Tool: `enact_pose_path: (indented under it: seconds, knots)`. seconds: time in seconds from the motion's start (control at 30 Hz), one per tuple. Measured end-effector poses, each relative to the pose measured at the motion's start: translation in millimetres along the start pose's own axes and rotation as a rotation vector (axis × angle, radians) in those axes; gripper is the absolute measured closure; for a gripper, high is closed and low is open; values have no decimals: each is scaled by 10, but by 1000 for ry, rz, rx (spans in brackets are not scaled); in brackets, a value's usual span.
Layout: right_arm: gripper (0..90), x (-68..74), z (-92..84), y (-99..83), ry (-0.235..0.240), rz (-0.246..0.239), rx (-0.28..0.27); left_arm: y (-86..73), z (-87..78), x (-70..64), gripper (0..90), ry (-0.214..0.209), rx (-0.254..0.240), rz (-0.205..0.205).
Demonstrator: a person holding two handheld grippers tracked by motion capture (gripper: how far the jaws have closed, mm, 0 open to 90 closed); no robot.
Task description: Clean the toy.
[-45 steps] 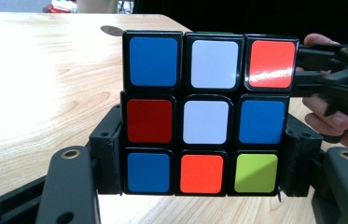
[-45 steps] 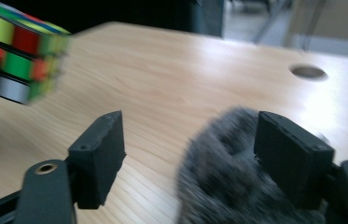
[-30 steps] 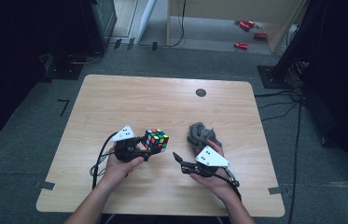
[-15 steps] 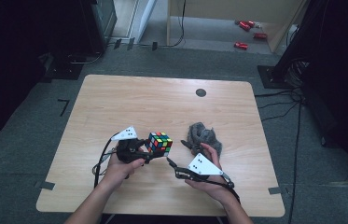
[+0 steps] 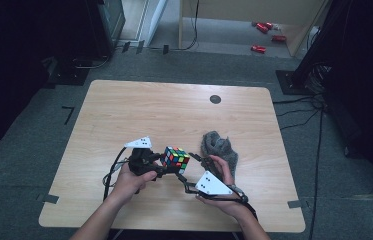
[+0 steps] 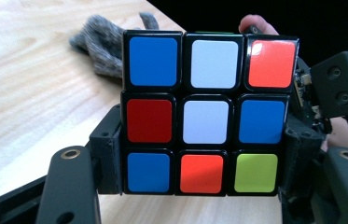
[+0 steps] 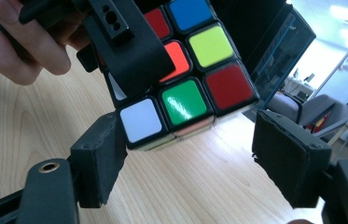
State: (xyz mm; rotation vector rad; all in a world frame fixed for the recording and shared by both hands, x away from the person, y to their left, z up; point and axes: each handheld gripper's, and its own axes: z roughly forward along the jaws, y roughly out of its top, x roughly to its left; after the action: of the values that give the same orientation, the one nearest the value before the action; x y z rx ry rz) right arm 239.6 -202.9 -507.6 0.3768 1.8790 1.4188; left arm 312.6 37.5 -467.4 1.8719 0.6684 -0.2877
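Note:
A scrambled Rubik's cube (image 5: 175, 158) is held just above the wooden table (image 5: 149, 110), near its front middle. My left gripper (image 5: 168, 165) is shut on it: in the left gripper view both pads press the cube (image 6: 204, 116) at its lower sides, around the left gripper's point (image 6: 204, 161). My right gripper (image 5: 186, 169) comes in from the right and stands open under the cube (image 7: 195, 70). In the right gripper view (image 7: 192, 156) one pad is at the cube's lower corner and the other is well apart from it. A crumpled grey cloth (image 5: 219, 147) lies beside the right hand.
A small dark round mark (image 5: 215, 99) sits near the table's far edge. The left gripper's cable (image 5: 111, 172) loops over the table by the left hand. Red items (image 5: 265, 30) lie on the floor beyond the table. Bare wood spreads across the far half.
The right hand has slid left off the grey cloth toward the cube, bringing its jaws under it. The left hand and the cube have hardly moved.

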Motion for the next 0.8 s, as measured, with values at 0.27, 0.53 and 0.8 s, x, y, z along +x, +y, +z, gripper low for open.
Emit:
enact_pose_path:
  seconds: [0.27,0.53,0.8]
  knots:
    - [283,49,27,-4,10,-77,1,-13,70,22,347,-40,50,-38]
    - [329,50,6,22,37,-147,35,-14,84,86,342,-109,74,-115]
    - [340,3,-9,20,30,-106,53,20,-2,28,232,-67,31,2]
